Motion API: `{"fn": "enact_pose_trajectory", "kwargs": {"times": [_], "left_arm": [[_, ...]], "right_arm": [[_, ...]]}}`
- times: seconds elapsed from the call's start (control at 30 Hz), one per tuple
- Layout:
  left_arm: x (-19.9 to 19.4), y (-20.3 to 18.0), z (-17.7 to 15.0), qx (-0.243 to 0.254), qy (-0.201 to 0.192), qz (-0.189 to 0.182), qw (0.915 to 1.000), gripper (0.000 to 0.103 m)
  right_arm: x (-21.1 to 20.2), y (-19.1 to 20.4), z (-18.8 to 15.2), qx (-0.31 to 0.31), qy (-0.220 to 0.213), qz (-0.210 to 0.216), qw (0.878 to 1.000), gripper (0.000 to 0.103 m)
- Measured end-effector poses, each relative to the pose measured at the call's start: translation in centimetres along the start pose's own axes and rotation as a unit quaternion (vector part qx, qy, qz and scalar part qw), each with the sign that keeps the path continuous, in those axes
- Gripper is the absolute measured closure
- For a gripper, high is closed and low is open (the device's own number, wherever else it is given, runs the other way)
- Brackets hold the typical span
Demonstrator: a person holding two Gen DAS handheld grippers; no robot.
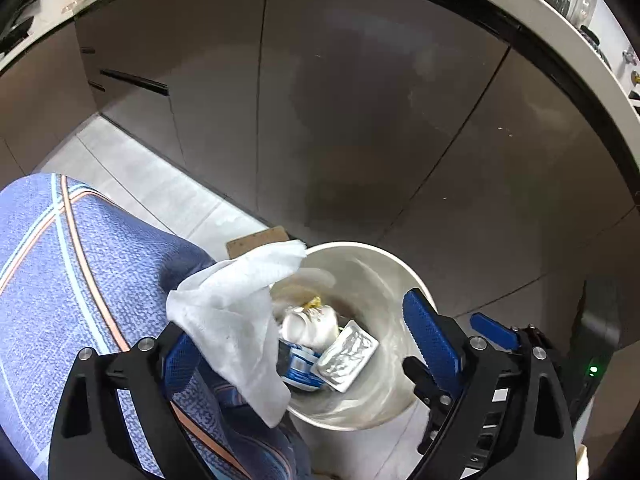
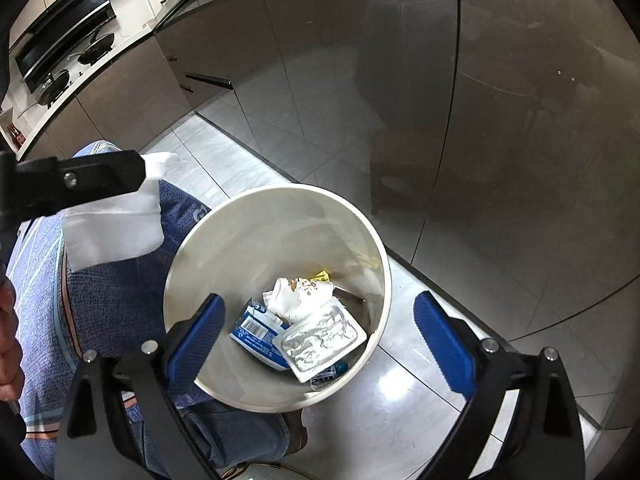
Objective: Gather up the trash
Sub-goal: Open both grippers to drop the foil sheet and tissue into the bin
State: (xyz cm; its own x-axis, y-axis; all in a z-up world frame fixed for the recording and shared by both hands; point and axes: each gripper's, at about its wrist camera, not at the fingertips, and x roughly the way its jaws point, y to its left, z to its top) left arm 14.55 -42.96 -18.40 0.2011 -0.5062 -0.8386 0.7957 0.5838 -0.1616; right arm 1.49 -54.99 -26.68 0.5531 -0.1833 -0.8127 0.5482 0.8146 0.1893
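Two grippers over one bin (image 2: 208, 240), and both stand wide apart. The left gripper (image 1: 308, 344) has its blue fingers (image 1: 430, 340) spread, and a white tissue (image 1: 232, 312) hangs in front of the left-hand finger, draped down across it. From the left wrist view the tissue's far corner overlaps the bin's near rim; whether it touches the finger or the rim, I can't tell. Nothing is pinched between the pads.

The right wrist view gives the other angle: the tissue (image 2: 116, 224) sits at the tip of a black gripper arm coming in from the left edge, over a blue patterned cloth (image 2: 120, 300) beside the bin, clear of the rim on that side. A hand (image 2: 8, 340) shows at the far left edge of that view.

The right gripper (image 2: 316, 336) is wide open too, fingers (image 2: 444, 344) straddling the bin's mouth, nothing between them but the view down inside.

And inside the bin: a crumpled white wad with brown specks (image 2: 300, 296), a foil-lidded white tray (image 2: 320, 338) lying tilted on top of a blue carton (image 2: 252, 330) with a barcode, and a scrap of yellow wrapper (image 2: 322, 277) at the back. All of it rests on the bottom.

The bin stands on a pale tiled floor (image 2: 400, 400), close to glossy grey-brown cabinets (image 1: 360, 100).
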Motion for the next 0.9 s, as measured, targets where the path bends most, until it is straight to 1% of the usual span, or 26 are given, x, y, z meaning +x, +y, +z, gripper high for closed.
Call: {"fn": "enact_pose_trajectory", "kwargs": {"times": [0.03,0.07,0.1,0.13,0.17,0.2,0.23,0.43,0.53,0.6,0.63,0.67,0.73,0.77,0.8,0.83,0.87,0.9], "left_arm": [[-0.1,-0.1,-0.1,0.003,0.003,-0.007,1.0,0.02],[-0.1,-0.2,-0.1,0.008,0.007,-0.018,0.9998,0.034],[0.0,-0.4,-0.2,0.019,0.017,-0.038,0.999,0.04],[0.0,-0.7,-0.5,0.027,0.026,-0.048,0.9982,0.045],[-0.1,-1.0,-0.7,0.033,0.03,-0.055,0.9975,0.054],[-0.2,-1.1,-1.0,0.042,0.033,-0.064,0.9965,0.057],[-0.2,-1.2,-1.1,0.045,0.035,-0.069,0.996,0.057],[-0.7,-0.8,-1.5,0.043,0.037,-0.074,0.9956,0.057],[-0.3,-1.0,-1.1,0.052,0.051,-0.092,0.993,0.075],[-0.1,-1.2,-1.2,0.052,0.053,-0.095,0.9927,0.075],[-0.1,-1.1,-1.3,0.05,0.049,-0.094,0.9931,0.071],[-0.1,-1.0,-1.3,0.048,0.047,-0.091,0.9936,0.046],[-0.2,-0.7,-1.3,0.038,0.041,-0.08,0.9952,0.013],[-0.4,-0.7,-1.3,0.037,0.036,-0.081,0.9954,0.015],[-0.6,-0.8,-1.3,0.045,0.039,-0.082,0.9948,0.015],[-0.6,-1.0,-1.2,0.054,0.046,-0.085,0.9939,0.017],[-0.5,-1.3,-1.1,0.064,0.054,-0.093,0.9921,0.027],[-0.4,-1.6,-1.1,0.072,0.063,-0.099,0.9905,0.029]], "right_arm": [[0.0,0.0,0.0,0.0,0.001,0.0,1.0,0.007],[0.0,-0.1,0.0,0.001,0.001,0.001,1.0,0.007],[0.0,-0.1,0.0,0.001,0.001,0.001,1.0,0.007],[0.0,-0.2,-0.1,0.001,0.002,0.002,1.0,0.007],[-0.1,-0.3,-0.3,0.001,0.002,0.002,1.0,0.007],[-0.1,-0.2,-0.3,0.001,0.002,0.002,1.0,0.007],[-0.2,-0.3,-0.3,0.001,0.002,0.002,1.0,0.007],[-0.1,-0.4,-0.3,0.006,0.002,0.003,1.0,0.007],[-0.1,-0.4,-0.4,0.005,0.001,0.005,1.0,0.007],[-0.2,-0.4,-0.3,0.005,-0.001,0.004,1.0,0.007],[-0.3,-0.5,-0.4,0.005,-0.001,0.004,1.0,0.007],[-0.3,-0.7,-0.4,0.006,-0.001,0.003,1.0,0.007],[-0.4,-1.1,-0.5,0.009,-0.001,-0.001,1.0,0.007],[-0.4,-1.4,-0.6,0.012,-0.001,-0.002,1.0,0.007],[-0.4,-1.7,-0.7,0.016,-0.001,-0.004,1.0,0.007],[-0.4,-2.0,-0.8,0.02,-0.001,-0.006,1.0,0.007],[-0.4,-2.2,-0.8,0.023,0.0,-0.007,1.0,0.007],[-0.5,-2.4,-0.9,0.026,-0.001,-0.007,1.0,0.007]]}}
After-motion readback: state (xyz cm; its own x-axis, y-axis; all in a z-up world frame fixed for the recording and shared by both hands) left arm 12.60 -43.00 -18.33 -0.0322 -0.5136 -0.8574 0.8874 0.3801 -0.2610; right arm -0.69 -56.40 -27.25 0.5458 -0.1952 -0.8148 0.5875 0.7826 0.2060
